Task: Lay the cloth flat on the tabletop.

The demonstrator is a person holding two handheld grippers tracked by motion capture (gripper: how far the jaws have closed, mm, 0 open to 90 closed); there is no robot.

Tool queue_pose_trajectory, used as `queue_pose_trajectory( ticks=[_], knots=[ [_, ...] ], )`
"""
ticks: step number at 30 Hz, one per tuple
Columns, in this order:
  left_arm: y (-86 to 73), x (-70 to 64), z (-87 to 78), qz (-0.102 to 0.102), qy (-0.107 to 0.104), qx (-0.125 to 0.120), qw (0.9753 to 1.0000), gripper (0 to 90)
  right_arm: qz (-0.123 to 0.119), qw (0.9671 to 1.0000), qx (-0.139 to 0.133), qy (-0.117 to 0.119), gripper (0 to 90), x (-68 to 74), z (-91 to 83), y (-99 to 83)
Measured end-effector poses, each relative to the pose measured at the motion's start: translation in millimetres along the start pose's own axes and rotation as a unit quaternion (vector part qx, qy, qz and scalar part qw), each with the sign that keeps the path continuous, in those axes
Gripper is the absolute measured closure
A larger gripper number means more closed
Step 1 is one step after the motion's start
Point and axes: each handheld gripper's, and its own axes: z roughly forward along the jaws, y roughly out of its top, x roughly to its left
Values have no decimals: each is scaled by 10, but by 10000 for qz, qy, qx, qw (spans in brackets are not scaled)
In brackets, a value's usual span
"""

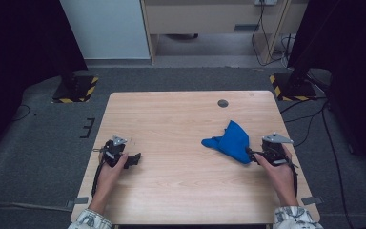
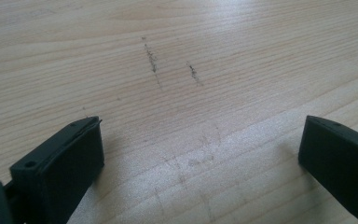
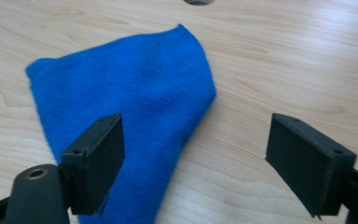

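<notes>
Lying crumpled on the table [image 1: 181, 186], the blue cloth [image 3: 135, 107] sits before the right tongs [image 3: 196, 163], both tongs' jaws apart.

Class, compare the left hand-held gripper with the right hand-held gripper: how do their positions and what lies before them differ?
The left hand-held gripper sits near the table's left edge over bare wood; the right hand-held gripper sits at the right, beside the blue cloth. The left's jaws frame only the table; the right's frame part of the cloth. Both stand open, holding nothing.
</notes>
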Motion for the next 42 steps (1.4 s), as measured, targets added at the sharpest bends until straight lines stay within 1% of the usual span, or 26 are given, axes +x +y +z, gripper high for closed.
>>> queue_pose_trajectory(
  ticks=[1, 2, 4, 7, 10, 11, 12, 13, 17, 20, 21, 22, 23, 24, 25, 27, 28, 29, 32, 34, 36, 40, 42],
  knots=[
    [0, 0, 0, 3, -2, 0, 10000, 0, -13, 10000, 0, 26, 214, 23, 4, 8],
    [0, 0, 0, 4, -2, -1, 10000, 0, -89, 9999, -3, 68, 222, 50, 9, 12],
    [0, -1, 0, 4, 1, -1, 10000, 0, -124, 9999, -14, 103, 233, 70, 9, 15],
    [1, -4, 1, 9, -1, -5, 10000, 0, -102, 9999, -13, 136, 253, 86, 8, 19],
    [1, -5, 1, 13, -1, -6, 10000, 0, -151, 9997, -17, 202, 277, 99, 13, 17],
    [1, -5, 1, 12, 0, -7, 10000, 0, -175, 9996, 3, 228, 304, 112, 20, 15],
    [1, -5, 1, 14, -1, -6, 10000, 0, -175, 9996, 3, 228, 304, 112, 20, 15],
    [2, -7, 2, 19, 0, -7, 10000, 0, -233, 9994, 39, 256, 318, 115, 31, 9],
    [2, -8, 1, 22, 5, -11, 10000, 0, -244, 9992, 62, 303, 333, 125, 46, 3],
    [2, -9, 1, 24, 3, -10, 10000, 0, -261, 9990, 48, 349, 306, 136, 54, 4],
    [2, -9, 2, 22, 1, -12, 10000, 0, -261, 9988, 42, 403, 266, 160, 62, 11],
    [2, -9, 2, 24, -1, -11, 10000, 0, -261, 9988, 42, 403, 266, 160, 62, 11],
    [3, -9, 3, 29, -5, -10, 10000, 0, -314, 9984, 31, 462, 213, 192, 76, 22],
    [3, -9, 3, 29, -5, -10, 10000, 0, -339, 9983, 21, 470, 187, 206, 83, 24],
    [4, -10, 3, 32, -5, -10, 10000, 0, -339, 9983, 21, 470, 187, 206, 83, 24],
    [3, -10, 3, 32, -5, -10, 10000, 0, -315, 9982, 34, 501, 139, 255, 104, 25],
    [3, -10, 3, 32, -5, -10, 10000, 0, -402, 9977, 105, 531, 121, 301, 128, 17],
    [3, -10, 3, 32, -5, -10, 10000, 0, -402, 9977, 105, 531, 121, 301, 128, 17],
    [4, -10, 2, 36, -6, -5, 10000, 0, -525, 9969, 178, 554, 122, 354, 171, 2],
    [4, -10, 2, 39, -8, -4, 10000, 0, -585, 9963, 241, 579, 149, 380, 210, -11],
    [5, -10, 3, 42, -9, -3, 10000, 0, -612, 9960, 293, 577, 157, 389, 232, -17],
    [5, -11, 3, 42, -10, -4, 10000, 0, -686, 9955, 363, 543, 147, 406, 261, -25],
    [4, -11, 3, 43, -9, -5, 10000, 0, -684, 9953, 428, 533, 141, 414, 283, -33]
  ],
)
